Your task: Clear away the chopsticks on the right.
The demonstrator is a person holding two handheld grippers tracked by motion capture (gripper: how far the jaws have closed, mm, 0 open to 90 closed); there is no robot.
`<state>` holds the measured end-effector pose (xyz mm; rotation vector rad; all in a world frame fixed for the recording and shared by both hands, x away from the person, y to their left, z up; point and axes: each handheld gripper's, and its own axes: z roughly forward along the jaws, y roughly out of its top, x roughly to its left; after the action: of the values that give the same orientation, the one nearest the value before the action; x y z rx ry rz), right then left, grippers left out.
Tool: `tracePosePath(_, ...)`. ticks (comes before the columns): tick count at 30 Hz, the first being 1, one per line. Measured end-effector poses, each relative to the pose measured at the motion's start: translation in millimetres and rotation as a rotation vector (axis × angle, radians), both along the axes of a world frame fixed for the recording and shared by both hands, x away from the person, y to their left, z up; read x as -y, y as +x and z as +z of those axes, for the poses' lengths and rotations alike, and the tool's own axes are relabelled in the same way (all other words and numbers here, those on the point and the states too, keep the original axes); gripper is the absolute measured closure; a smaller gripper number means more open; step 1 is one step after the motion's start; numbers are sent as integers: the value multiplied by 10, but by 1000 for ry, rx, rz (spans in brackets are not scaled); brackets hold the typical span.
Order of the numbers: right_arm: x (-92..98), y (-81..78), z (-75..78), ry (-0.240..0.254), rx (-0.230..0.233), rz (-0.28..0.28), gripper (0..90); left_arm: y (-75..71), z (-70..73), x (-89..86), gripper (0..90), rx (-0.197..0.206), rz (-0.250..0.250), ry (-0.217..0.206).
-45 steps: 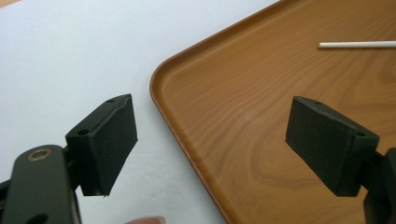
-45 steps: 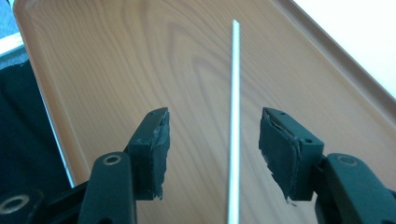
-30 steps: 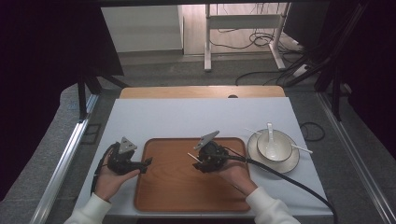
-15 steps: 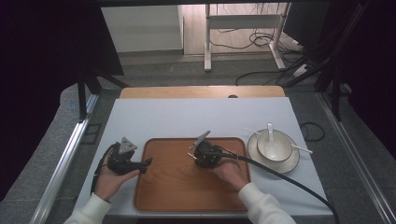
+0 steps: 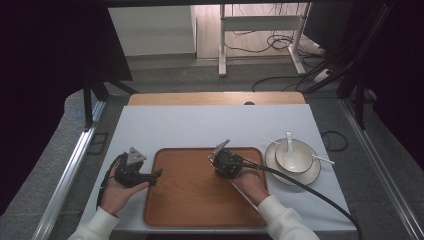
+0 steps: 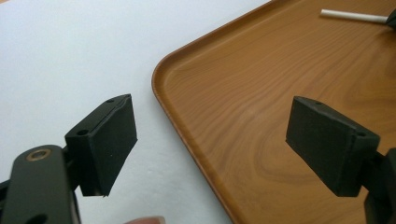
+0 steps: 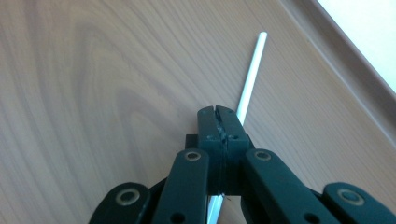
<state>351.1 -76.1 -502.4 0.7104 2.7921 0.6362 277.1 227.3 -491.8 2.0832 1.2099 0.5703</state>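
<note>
My right gripper (image 7: pixel 217 112) has just been closing and its jaws now stand fully together, pinched on the white chopstick (image 7: pixel 251 70). The stick runs between the pads, and its long free end reaches forward and to the right over the wooden tray (image 7: pixel 93 70). The grip sits toward one end rather than the middle, so I judge the stick will want to droop or swivel. To do this well I should keep the squeeze firm and lift slowly and level. I should also watch the far tip, because I cannot tell whether it rests on the wood or hangs just above it. The stick is thin, round and smooth, so a sideways jerk could roll it out of the pads. The tray's raised rim lies close on that side, so the tip must clear it before I carry the stick anywhere. My left gripper (image 6: pixel 224 140) has its jaws wide apart and holds nothing, with the tray's rounded corner between them, one pad over the white table (image 6: pixel 70 56) and the other over the wood. I could close it on the rim to steady the tray. Farther right, off the tray, a bowl (image 5: pixel 294 157) with a spoon (image 5: pixel 289 140) sits on a plate (image 5: pixel 272 167), well apart from the stick.
</note>
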Motion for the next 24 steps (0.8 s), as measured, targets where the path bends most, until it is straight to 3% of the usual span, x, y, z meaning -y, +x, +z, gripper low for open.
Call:
tracePosePath(7, 111, -60, 30, -42, 27, -4, 892, 1, -6, 5, 159, -3, -2, 5)
tracePosePath(14, 269, -75, 31, -42, 10, -34, 893, 1, -8, 10, 159, -7, -3, 8)
tracePosePath(24, 451, -157, 47, -66, 19, -59, 893, -3, -4, 6, 159, -3, -1, 6)
